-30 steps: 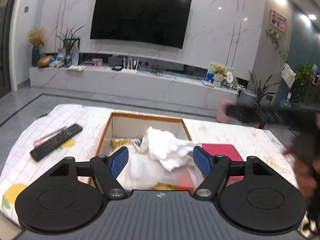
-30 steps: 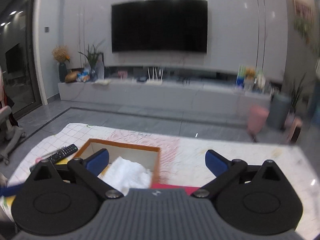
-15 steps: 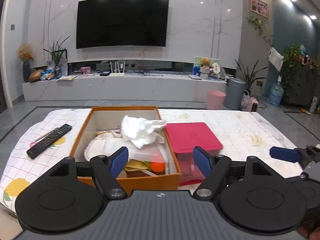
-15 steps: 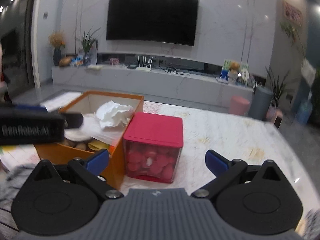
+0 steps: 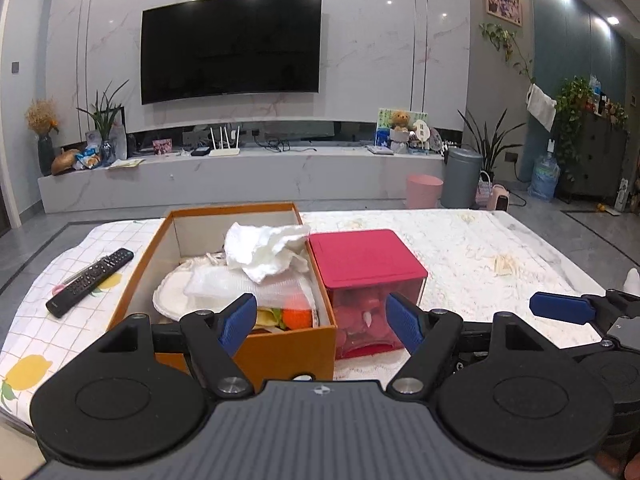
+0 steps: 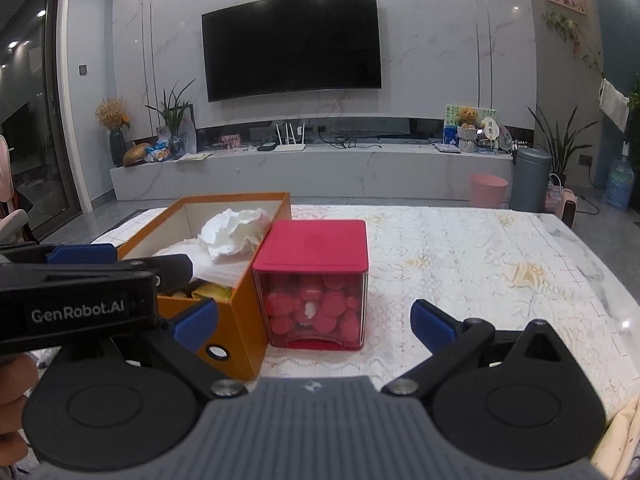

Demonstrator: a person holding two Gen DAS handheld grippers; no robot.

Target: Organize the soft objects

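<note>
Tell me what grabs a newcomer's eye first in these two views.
The red-lidded clear box of red pieces stands mid-table, beside the open orange box with a crumpled white tissue on top of its contents. Behind, a big dark TV fills the marble wall, and a black remote lies left of the orange box.

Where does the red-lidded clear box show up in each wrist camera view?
Left wrist: red-lidded box sits centre, right of the orange box, touching it.
Right wrist: red-lidded box sits centre-left, right of the orange box.
Shared landmark: the wall television.
</note>
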